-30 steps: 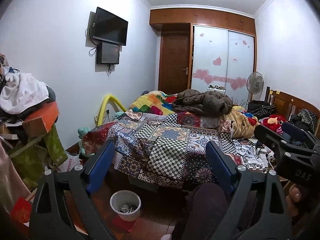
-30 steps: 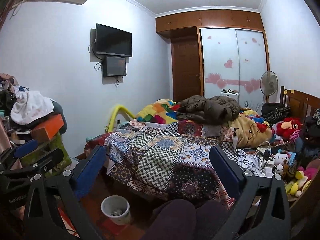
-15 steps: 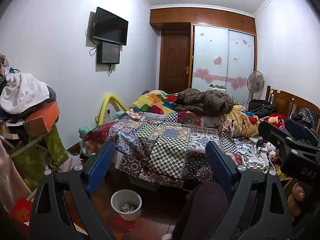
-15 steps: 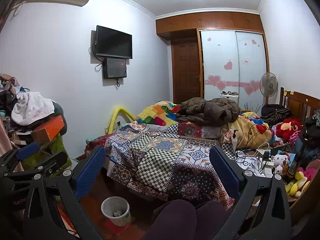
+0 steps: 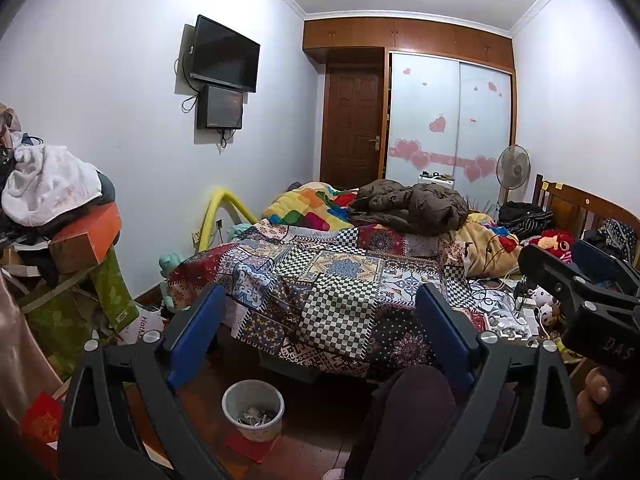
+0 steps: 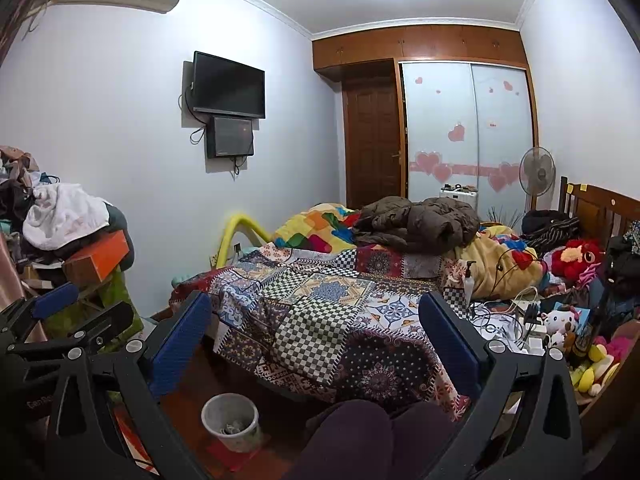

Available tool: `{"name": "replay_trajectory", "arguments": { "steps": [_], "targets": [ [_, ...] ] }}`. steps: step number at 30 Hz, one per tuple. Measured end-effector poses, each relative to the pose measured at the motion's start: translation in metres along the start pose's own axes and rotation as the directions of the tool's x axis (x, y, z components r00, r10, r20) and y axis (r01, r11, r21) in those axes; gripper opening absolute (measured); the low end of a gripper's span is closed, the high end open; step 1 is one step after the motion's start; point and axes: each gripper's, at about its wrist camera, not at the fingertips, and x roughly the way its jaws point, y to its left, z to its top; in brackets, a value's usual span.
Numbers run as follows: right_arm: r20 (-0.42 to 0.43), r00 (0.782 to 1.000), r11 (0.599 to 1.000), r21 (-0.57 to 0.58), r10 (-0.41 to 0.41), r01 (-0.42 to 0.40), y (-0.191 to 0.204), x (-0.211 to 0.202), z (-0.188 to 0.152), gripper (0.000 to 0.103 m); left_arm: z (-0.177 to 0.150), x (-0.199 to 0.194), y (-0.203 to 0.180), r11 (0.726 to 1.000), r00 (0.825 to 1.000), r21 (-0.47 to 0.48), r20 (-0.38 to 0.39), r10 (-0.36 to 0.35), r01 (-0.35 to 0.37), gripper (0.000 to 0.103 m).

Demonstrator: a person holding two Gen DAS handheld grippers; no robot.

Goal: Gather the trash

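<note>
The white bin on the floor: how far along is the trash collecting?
Some scraps already lie in the white bin. Nothing is in hand: the left tool and right tool are both open and empty, held above the floor. A red paper beside the bin still looks uncollected.

Patchwork cloth quilt, glossy wooden door, translucent plastic bin.

The scraps inside the small white plastic waste bin on the floor are too small to identify (pale bits, nothing more). The bin's base hides part of a flat red paper. The patchwork quilt covers the bed frame below. The tangle of white cables and chargers blurs together at the right.
</note>
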Motion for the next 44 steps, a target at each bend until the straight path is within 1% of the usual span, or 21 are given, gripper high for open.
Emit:
{"name": "replay_trajectory", "arguments": {
  "steps": [7, 11, 28, 32, 44],
  "targets": [
    [-0.003, 1.000, 1.000, -0.002, 0.002, -0.002, 0.0004, -0.0010, 0.0011, 0.103, 0.0011, -0.0009, 0.0013, 1.000, 1.000, 0.000, 0.006, 0.005, -0.005, 0.098],
    [-0.003, 1.000, 1.000, -0.004, 0.005, -0.005, -0.0014, 0.0001, 0.0019, 0.103, 0.0008, -0.0011, 0.0019, 1.000, 1.000, -0.005, 0.006, 0.004, -0.004, 0.101],
    [-0.002, 1.000, 1.000, -0.008, 0.013, -0.013, -0.0044, 0.0009, 0.0031, 0.103, 0.0019, -0.0051, 0.0038, 1.000, 1.000, -0.021, 0.024, -0.001, 0.001, 0.101],
    [-0.002, 1.000, 1.000, -0.008, 0.013, -0.013, -0.0045, 0.0005, 0.0044, 0.103, 0.0013, -0.0067, 0.0051, 1.000, 1.000, -0.027, 0.023, -0.013, 0.014, 0.101],
    [-0.021, 1.000, 1.000, -0.001, 0.013, -0.013, -0.0044, 0.0075, 0.0032, 0.103, 0.0031, -0.0043, 0.0015, 1.000, 1.000, -0.005, 0.024, -0.015, 0.015, 0.101]
  ]
}}
